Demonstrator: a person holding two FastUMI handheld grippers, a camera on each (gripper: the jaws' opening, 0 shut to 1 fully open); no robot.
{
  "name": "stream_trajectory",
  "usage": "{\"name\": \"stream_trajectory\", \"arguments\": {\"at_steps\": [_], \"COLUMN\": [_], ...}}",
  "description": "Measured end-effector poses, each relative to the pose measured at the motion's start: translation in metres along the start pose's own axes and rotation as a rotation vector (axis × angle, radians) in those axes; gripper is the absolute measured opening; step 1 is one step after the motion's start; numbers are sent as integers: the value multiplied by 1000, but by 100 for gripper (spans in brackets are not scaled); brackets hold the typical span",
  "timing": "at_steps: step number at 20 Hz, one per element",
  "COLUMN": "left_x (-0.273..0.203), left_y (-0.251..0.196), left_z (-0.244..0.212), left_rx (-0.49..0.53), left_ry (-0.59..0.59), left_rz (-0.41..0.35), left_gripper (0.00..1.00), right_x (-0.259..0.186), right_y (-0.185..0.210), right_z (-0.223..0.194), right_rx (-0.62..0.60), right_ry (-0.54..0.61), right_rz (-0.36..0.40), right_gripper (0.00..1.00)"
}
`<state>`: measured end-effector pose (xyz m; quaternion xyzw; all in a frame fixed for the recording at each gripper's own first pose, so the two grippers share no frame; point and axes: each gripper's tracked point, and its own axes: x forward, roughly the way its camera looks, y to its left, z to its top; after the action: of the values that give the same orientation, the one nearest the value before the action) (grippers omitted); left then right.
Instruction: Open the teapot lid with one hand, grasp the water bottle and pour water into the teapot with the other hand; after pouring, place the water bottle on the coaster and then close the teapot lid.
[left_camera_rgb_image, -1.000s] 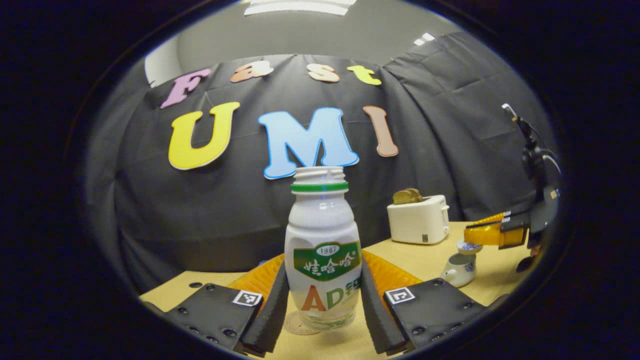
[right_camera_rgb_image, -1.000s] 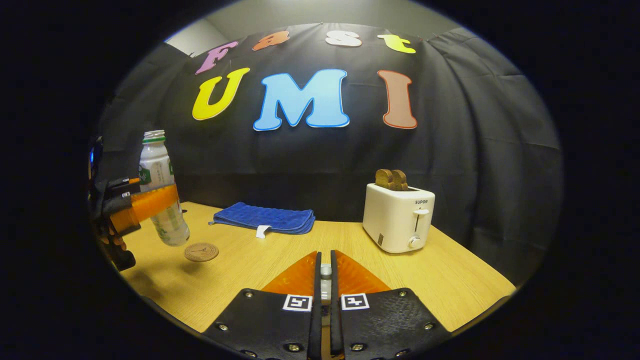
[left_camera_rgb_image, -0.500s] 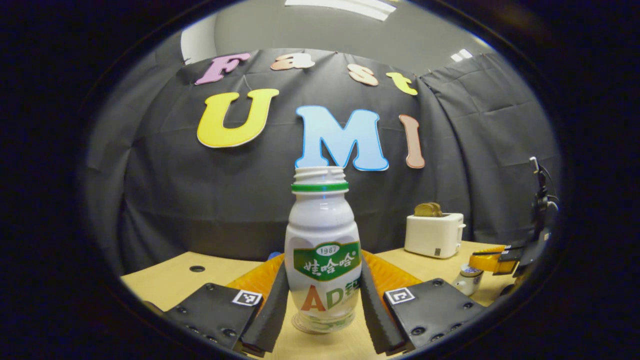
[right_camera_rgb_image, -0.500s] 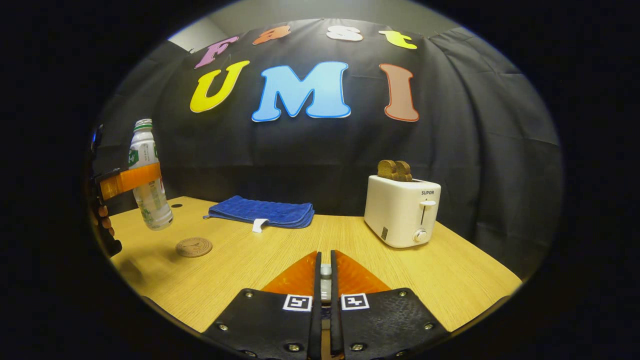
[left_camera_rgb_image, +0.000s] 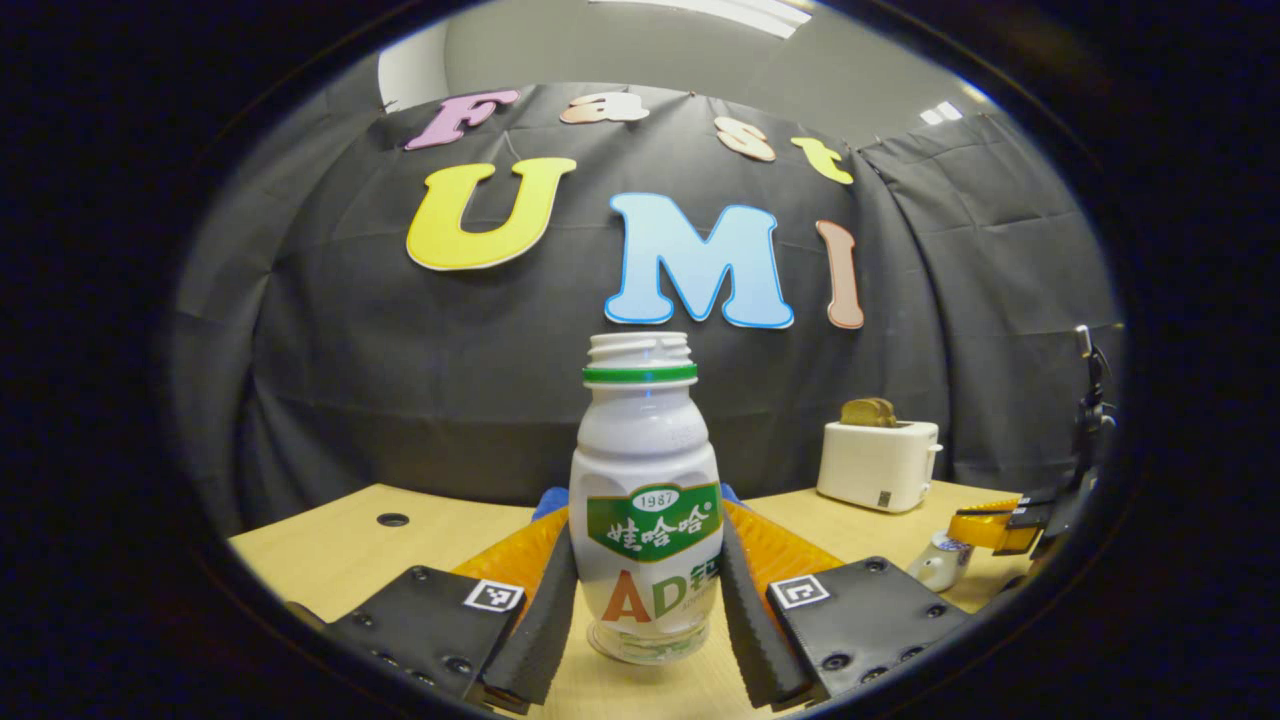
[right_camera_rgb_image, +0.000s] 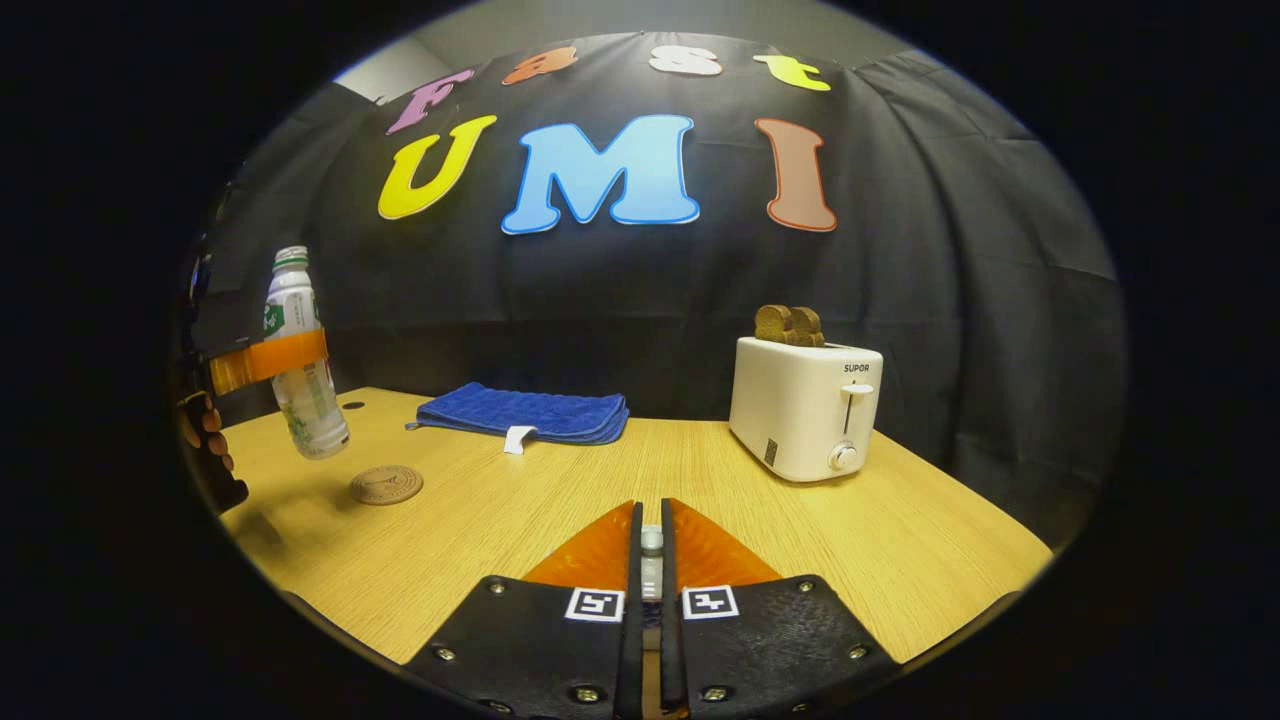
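bottle (right_camera_rgb_image: 298, 360) now upright over coaster (right_camera_rgb_image: 386, 484) | left gripper (left_camera_rgb_image: 645, 590) clamps it | right gripper (right_camera_rgb_image: 651, 570) pinches a half-hidden knob

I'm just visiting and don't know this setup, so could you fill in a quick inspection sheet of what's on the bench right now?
Surface: wooden table, dry as far as seen.
Job's things: bottle uncapped, upright, held above the table; coaster bare; teapot at the right edge, lid state unclear.
Clutter: blue cloth folded; toaster with bread in its slots.
Grippers: left tongs clamped on the bottle; right tongs shut on something small, maybe the lid's knob.
Cables: wire near the far tongs.
Surroundings: black cloth wall.
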<state>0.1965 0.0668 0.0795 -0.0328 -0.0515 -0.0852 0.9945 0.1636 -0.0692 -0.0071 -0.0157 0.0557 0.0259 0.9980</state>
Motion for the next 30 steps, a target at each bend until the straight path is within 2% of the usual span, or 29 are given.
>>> {"name": "stream_trajectory", "arguments": {"at_steps": [2,3,4,5,7,8,10,11,13,14,16,17,18,20,21,26,27,28,30], "left_x": [6,10,15,20,31,39,52,55,64,66,68,69,70,71,71,70,71,71,70], "left_y": [3,5,5,5,3,3,5,5,6,5,8,11,12,12,10,9,8,5,7], "left_z": [-7,-8,-10,-11,-19,-32,-53,-61,-73,-79,-80,-79,-81,-80,-83,-83,-85,-86,-89], "left_rx": [-19,-26,-34,-48,-51,-21,37,49,68,69,72,83,82,57,60,54,55,56,69], "left_ry": [16,27,37,47,56,75,120,138,162,173,168,161,163,162,163,162,165,175,176], "left_rz": [0,0,-8,-20,-44,-44,-38,-35,-33,-42,-35,-24,-26,-32,-35,-30,-33,-50,-30], "left_gripper": [80,80,80,80,80,70,79,80,70,75,80,70,75,75,80,80,72,83,100], "right_x": [-4,-6,-9,-13,-17,-18,-19,-19,-21,-23,-25,-25,-25,-25,-25,-25,-25,-24,-26], "right_y": [2,1,-3,-9,-16,-20,-22,-22,-25,-27,-32,-32,-34,-33,-32,-31,-31,-31,-31], "right_z": [4,10,14,21,30,32,34,35,38,40,45,46,46,45,45,44,43,43,44], "right_rx": [-3,-15,-31,-43,-37,-20,-7,-8,1,10,24,26,27,30,29,22,21,20,21], "right_ry": [-12,-29,-50,-76,-109,-115,-124,-123,-134,-141,-161,-165,-167,-168,-167,-164,-162,-162,-163], "right_rz": [3,-5,-24,-46,-70,-80,-90,-90,-93,-103,-115,-119,-123,-120,-119,-118,-118,-118,-119], "right_gripper": [13,39,38,56,56,56,55,55,55,55,56,56,56,55,56,56,56,56,56]}}
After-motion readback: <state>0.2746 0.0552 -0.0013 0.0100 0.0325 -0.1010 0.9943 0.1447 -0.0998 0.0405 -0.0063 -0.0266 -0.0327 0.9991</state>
